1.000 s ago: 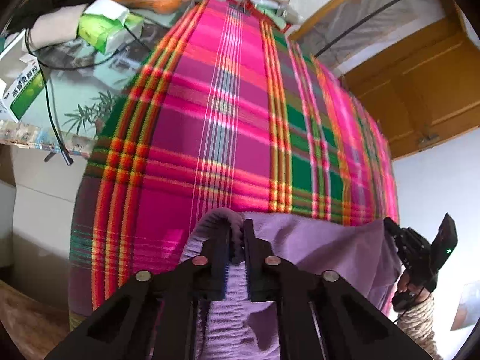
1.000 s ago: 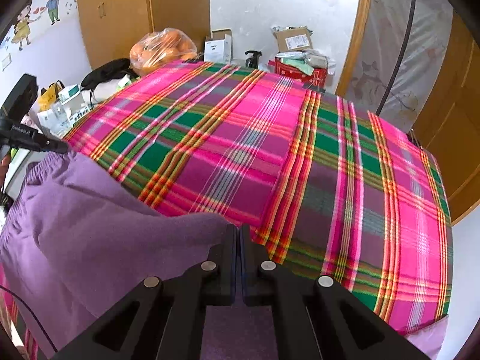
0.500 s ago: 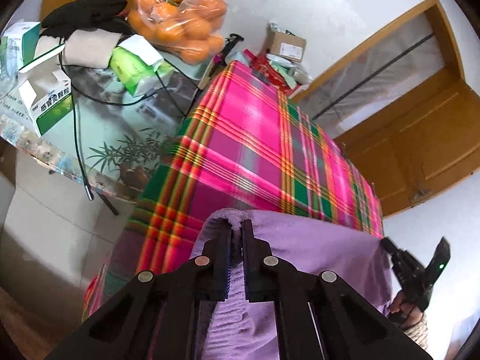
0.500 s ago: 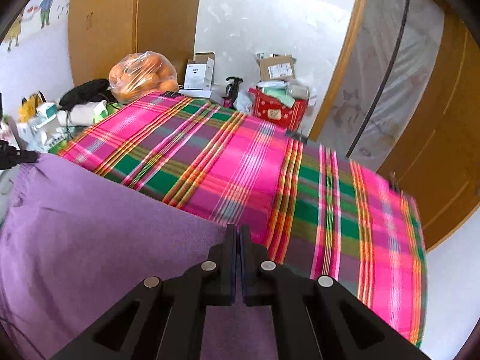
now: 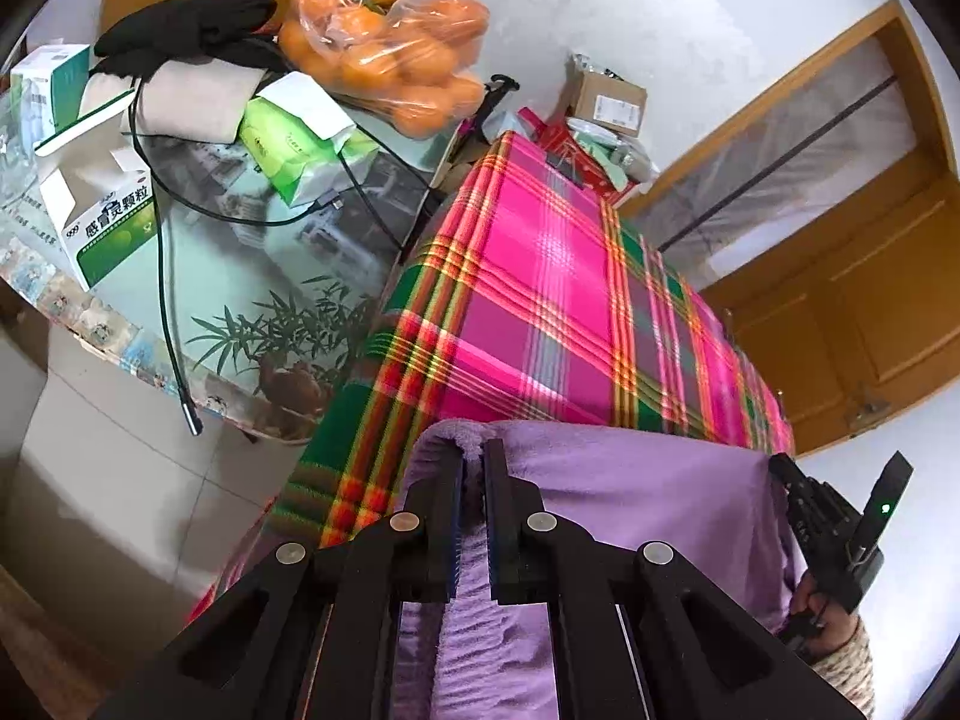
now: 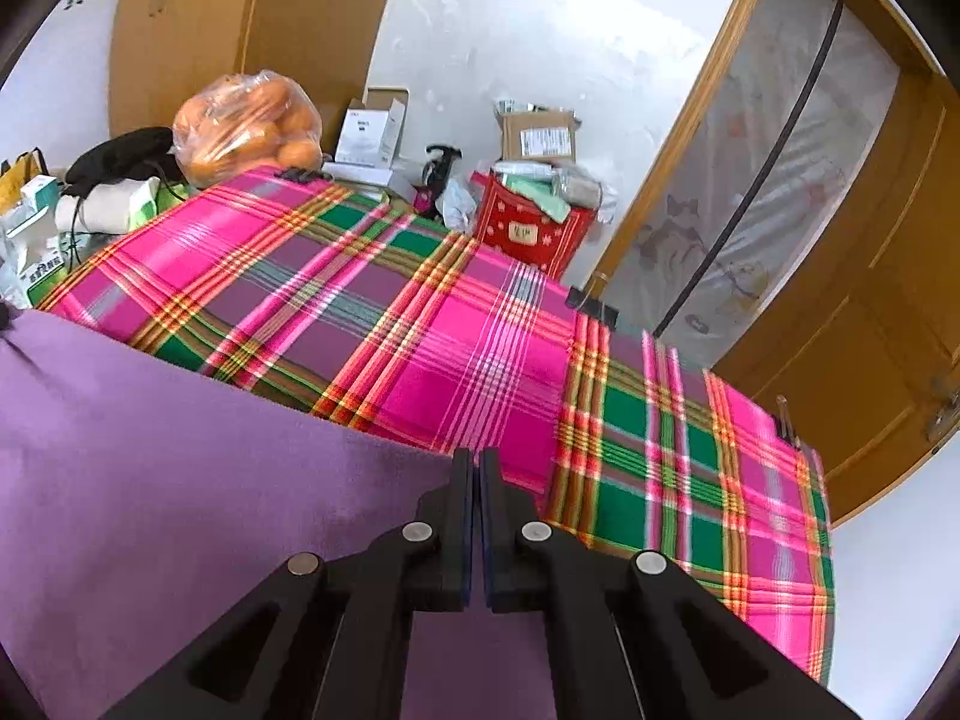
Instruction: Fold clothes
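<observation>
Bright even daylight, soft shadows, fisheye-warped dark corners, slight blur

Green-white medicine box (image 5: 105, 222): "999", "感冒灵颗粒".

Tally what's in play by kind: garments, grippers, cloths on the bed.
Purple garment: 1
Grippers, left and right, both shut on the garment's edge: 2
Plaid cloth: 1
Total: 4
</observation>
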`<state>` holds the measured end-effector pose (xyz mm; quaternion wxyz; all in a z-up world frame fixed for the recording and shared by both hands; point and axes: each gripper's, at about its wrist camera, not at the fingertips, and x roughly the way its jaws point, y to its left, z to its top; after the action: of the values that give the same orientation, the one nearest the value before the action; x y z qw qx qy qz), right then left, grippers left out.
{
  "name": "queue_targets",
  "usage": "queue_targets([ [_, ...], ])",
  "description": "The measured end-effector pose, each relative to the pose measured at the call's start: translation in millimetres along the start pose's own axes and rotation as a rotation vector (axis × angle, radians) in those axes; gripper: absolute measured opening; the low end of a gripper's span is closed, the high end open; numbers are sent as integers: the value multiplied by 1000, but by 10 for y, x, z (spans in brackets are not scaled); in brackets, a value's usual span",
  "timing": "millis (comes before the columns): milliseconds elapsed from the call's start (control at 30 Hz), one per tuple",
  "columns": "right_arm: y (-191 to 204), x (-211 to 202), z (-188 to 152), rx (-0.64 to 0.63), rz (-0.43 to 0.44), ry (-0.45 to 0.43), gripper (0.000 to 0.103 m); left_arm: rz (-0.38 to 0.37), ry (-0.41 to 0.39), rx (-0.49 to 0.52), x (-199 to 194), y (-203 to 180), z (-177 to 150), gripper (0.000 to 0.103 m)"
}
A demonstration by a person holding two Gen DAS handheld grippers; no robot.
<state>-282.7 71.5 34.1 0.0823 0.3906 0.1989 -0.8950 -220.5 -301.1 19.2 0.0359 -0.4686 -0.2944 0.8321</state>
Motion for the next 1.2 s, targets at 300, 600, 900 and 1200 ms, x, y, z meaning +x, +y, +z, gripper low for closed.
queue_targets([
  [300, 0, 182, -31, 41, 35, 45, 3, 28, 20, 1, 94, 30, -6, 6],
  [600, -429, -549, -145, 157, 102, -72, 17, 37, -18, 80, -340, -148, -163, 8],
  [900, -1049, -1510, -952, 269, 67, -128, 18, -7, -5, 197, -663, -500, -785, 17],
  [1200, -1641, -2083, -2345, 501, -57, -66, 27, -73, 55, 339, -828, -938, -1525, 21],
])
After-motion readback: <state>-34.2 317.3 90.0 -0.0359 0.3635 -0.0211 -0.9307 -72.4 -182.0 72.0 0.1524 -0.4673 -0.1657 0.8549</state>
